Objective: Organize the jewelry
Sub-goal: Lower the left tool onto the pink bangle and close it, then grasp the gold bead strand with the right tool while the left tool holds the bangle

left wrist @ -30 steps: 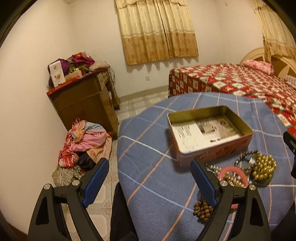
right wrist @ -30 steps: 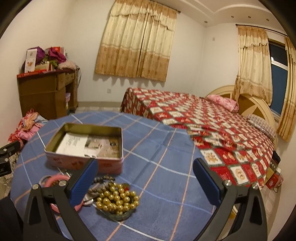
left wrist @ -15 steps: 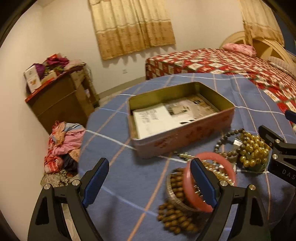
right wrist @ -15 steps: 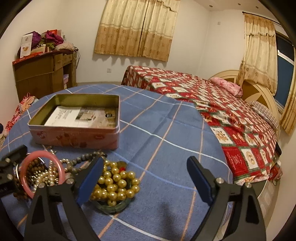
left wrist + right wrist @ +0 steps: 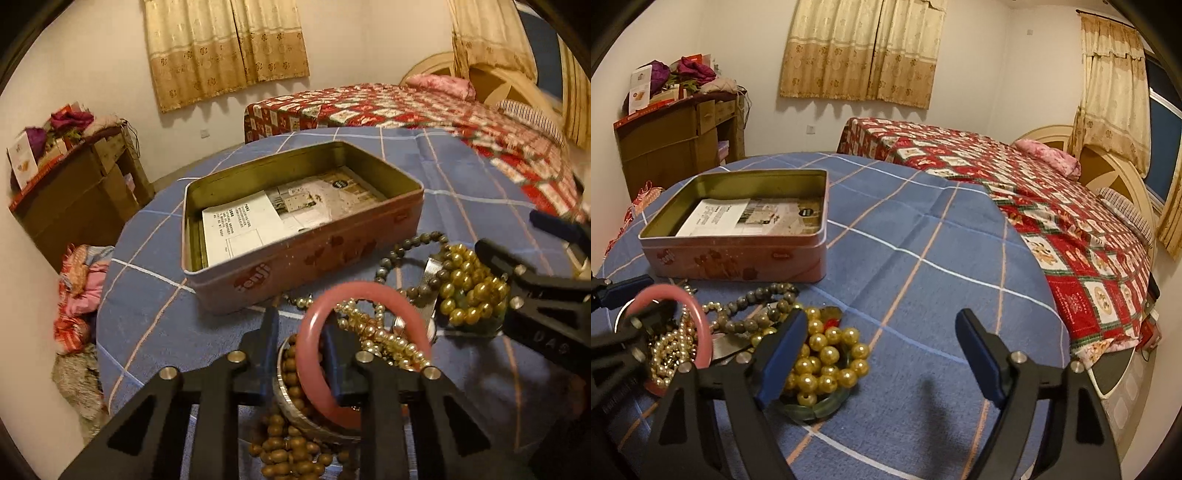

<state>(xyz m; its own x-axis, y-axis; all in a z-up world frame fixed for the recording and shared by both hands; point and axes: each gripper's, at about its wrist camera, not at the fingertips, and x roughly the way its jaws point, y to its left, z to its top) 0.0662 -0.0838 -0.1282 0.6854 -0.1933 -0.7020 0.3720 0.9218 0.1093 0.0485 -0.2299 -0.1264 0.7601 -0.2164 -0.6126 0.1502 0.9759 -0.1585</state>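
An open pink tin box (image 5: 303, 254) (image 5: 738, 254) lined with paper stands on the blue checked tablecloth. In front of it lies a heap of jewelry: a pink bangle (image 5: 314, 354) (image 5: 701, 325), brown wooden beads (image 5: 291, 450), a pearl string (image 5: 380, 336), grey beads (image 5: 410, 251) (image 5: 757, 302), and gold beads (image 5: 469, 295) (image 5: 823, 354) on a green bangle (image 5: 812, 410). My left gripper (image 5: 301, 343) has its jaws narrowed around the pink bangle's rim and the rings beneath. My right gripper (image 5: 882, 354) is open just right of the gold beads.
The round table's edge (image 5: 1045, 295) drops off to the right, with a bed in a red quilt (image 5: 1034, 184) beyond. A wooden desk (image 5: 676, 144) stands at the back left. Clothes (image 5: 77, 288) lie on the floor at the left.
My left gripper moved forward over the jewelry heap and closed from wide open onto the pink bangle. My right gripper came lower and nearer the gold beads, still open.
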